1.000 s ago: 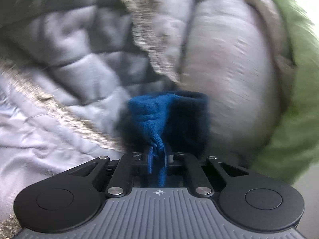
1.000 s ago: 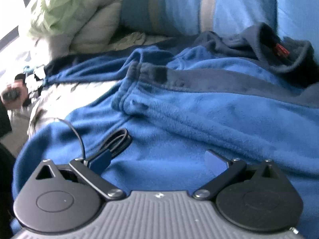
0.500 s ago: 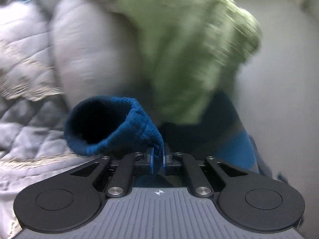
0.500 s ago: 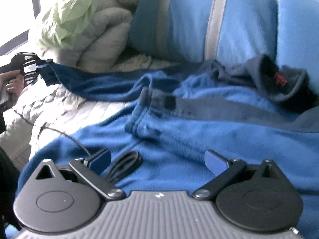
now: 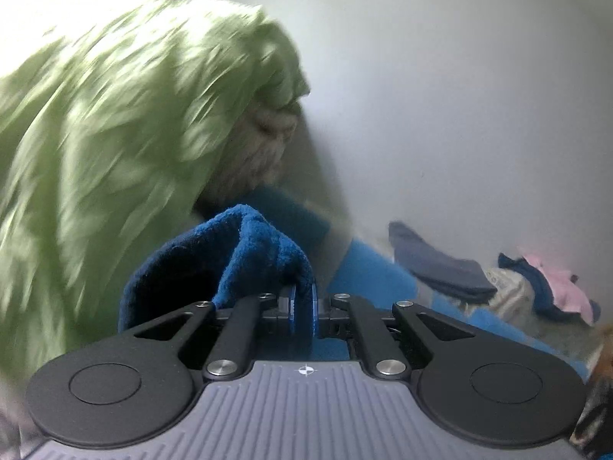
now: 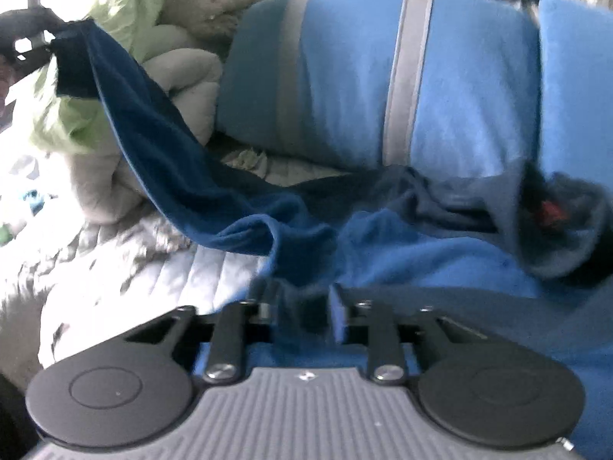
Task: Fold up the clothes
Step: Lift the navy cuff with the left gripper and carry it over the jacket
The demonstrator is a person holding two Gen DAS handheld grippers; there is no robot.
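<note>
Currently left gripper (image 5: pixel 302 306) pinches fleece (image 6: pixel 421 268) cuff, lifted off the bed (image 6: pixel 126 268). Right gripper (image 6: pixel 302 310) fingers narrow around a fleece fold; firm grip unclear. Risk: thick pile slips out under tension, or sleeve snags green blanket (image 5: pixel 134 134).

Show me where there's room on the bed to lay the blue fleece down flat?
The barest patch is the pale quilted bedspread, between the right gripper and the grey-and-green bedding heap. Elsewhere is crowded: the blue fleece covers the middle, the striped blue pillows fill the back. The left gripper holds its sleeve up.
</note>
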